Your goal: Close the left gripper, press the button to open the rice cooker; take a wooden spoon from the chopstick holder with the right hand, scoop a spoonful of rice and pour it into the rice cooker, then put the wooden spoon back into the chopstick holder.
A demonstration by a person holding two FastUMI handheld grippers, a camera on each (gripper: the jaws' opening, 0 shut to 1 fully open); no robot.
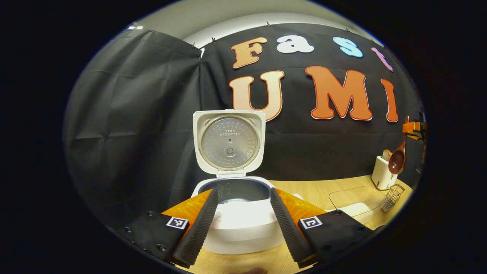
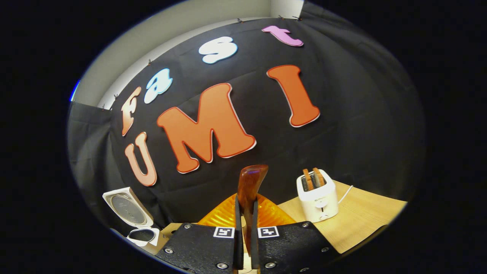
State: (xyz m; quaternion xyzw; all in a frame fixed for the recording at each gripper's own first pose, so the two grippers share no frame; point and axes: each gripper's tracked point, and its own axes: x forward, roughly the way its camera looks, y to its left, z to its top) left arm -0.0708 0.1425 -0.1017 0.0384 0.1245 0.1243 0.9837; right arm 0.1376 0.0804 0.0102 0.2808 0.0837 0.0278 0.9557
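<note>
Right gripper view: the spoon (image 2: 249,190) stands between the jaws of the right gripper (image 2: 245,224), both fingers pinching its handle, bowl edge-on above them. A toaster (image 2: 317,198) sits on the table (image 2: 365,217) right of the jaws; the cooker (image 2: 135,220), lid up, lies far left. In the left gripper view, the left gripper (image 1: 243,217) has its jaws spread, flanking the open cooker (image 1: 236,205) just ahead.
</note>
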